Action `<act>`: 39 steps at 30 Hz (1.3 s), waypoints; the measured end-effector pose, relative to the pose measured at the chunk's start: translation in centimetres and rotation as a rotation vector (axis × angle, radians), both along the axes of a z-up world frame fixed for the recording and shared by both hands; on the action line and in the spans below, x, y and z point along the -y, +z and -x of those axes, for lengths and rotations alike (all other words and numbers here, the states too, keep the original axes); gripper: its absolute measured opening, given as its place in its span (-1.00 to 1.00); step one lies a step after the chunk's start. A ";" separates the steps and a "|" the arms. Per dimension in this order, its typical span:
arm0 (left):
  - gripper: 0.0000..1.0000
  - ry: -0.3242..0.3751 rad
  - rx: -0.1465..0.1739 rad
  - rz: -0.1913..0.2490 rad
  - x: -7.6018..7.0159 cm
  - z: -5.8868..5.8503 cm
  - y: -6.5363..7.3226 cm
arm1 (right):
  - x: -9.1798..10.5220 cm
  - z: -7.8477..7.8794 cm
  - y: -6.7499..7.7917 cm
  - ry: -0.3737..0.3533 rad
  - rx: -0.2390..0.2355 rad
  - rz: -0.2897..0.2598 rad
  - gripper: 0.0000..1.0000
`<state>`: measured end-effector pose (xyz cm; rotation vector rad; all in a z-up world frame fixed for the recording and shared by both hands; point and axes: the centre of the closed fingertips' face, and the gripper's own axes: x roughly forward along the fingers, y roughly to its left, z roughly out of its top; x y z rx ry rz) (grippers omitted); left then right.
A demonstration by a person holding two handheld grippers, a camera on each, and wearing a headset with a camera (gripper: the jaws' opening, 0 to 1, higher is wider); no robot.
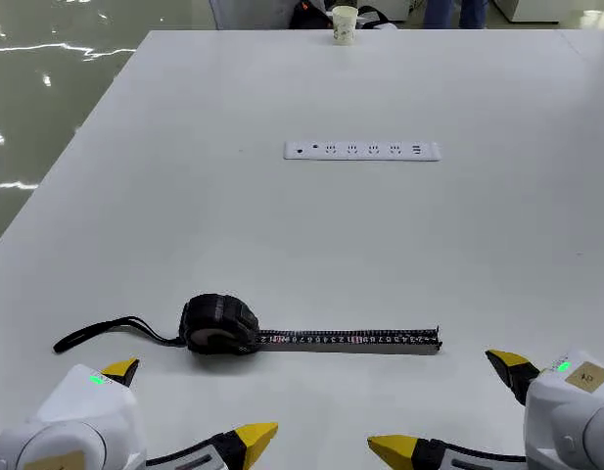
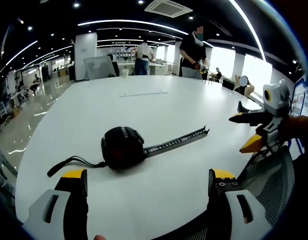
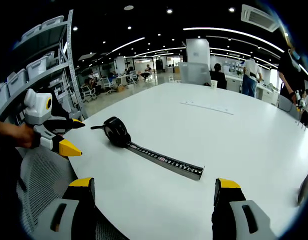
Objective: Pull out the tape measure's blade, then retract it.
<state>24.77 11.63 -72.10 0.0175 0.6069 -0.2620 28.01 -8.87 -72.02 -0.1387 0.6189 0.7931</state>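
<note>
The tape measure (image 1: pixel 219 324) lay on the white table (image 1: pixel 380 225), just ahead of the left gripper (image 1: pixel 189 401). Its blade (image 1: pixel 350 340) was extended flat along the table, running from the case across to the space ahead of the right gripper (image 1: pixel 448 403), where its end hook rested. The wrist strap (image 1: pixel 106 331) trailed from the case on the side away from the right gripper. Both grippers were spread wide, held nothing and stood clear of the tape measure. With the blade out and lying free, the pull-out step appeared complete and retraction appeared to be the step in hand. The next move would call for the left gripper to close on the case and steady it, while the right gripper guides the hook end back. Whether a blade lock was set could not be determined. Well ahead of both grippers lay a power strip (image 1: pixel 361 150), and beyond it, at the far edge, stood a paper cup (image 1: pixel 345 24).
</note>
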 end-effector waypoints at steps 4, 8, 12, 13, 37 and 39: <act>0.98 0.004 -0.007 0.001 0.1 0.0 0.0 | 0.0 0.1 0.0 0.002 0.000 0.000 0.98; 0.98 -0.002 -0.010 -0.007 0.4 -0.1 0.1 | -0.1 0.2 -0.1 0.005 -0.003 0.003 0.98; 0.98 -0.006 -0.013 -0.018 0.4 -0.3 0.0 | -0.1 0.1 0.0 0.008 -0.003 -0.001 0.98; 0.98 -0.006 -0.012 -0.018 0.4 -0.3 0.0 | -0.1 0.1 0.0 0.006 -0.003 -0.002 0.98; 0.96 0.003 -0.029 -0.037 0.8 -3.1 -0.1 | -0.1 -1.0 -0.5 0.053 -0.007 -0.009 0.98; 0.95 0.000 -0.034 -0.044 0.8 -3.3 -0.3 | 0.1 -1.2 -0.6 0.060 -0.004 -0.004 0.98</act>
